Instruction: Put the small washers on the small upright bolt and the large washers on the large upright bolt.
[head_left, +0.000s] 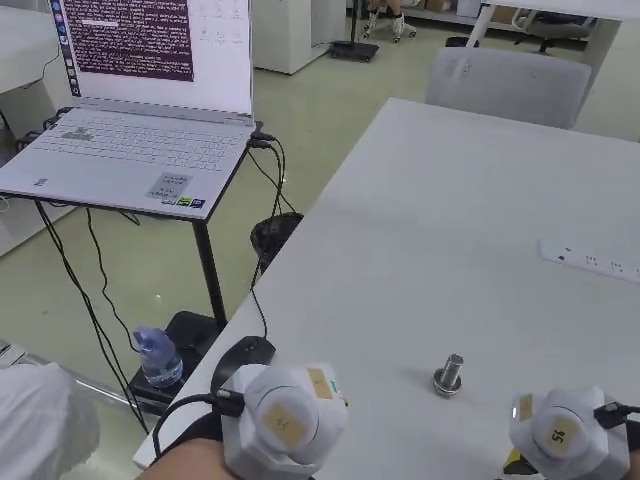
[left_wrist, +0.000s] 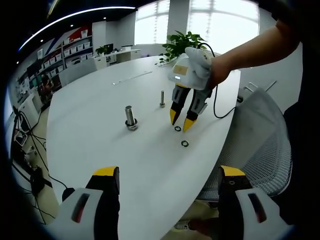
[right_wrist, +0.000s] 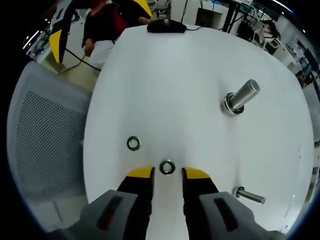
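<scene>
1. White table (head_left: 470, 230) in an open office, with a laptop (head_left: 150, 150) on a stand just beside its left edge and a power strip (head_left: 590, 262) lying towards its right side.
2. The large bolt (right_wrist: 241, 96) stands upright on the table. It has a wider ring at its foot, and I cannot tell whether that is a washer or the bolt's own head.
3. The small bolt (right_wrist: 250, 196) also stands upright, apart from the large one and farther from the left tool (left_wrist: 168, 172).
4. One washer (right_wrist: 167, 167) lies flat on the table near the edge by a grey mesh chair (right_wrist: 45, 135). It is well apart from both bolts.
5. A second washer (right_wrist: 133, 143) lies flat near the first, not touching it and closer to the table edge.
6. The right tool (right_wrist: 168, 173) points down at the table with its jaws partly open. The yellow tips sit one on each side of the first washer, with a gap showing on both sides, so it is not gripped.
7. The left tool hangs over the near table edge with its jaws spread wide, holding nothing. It faces the bolts, the washers and the right tool from well apart.
</scene>
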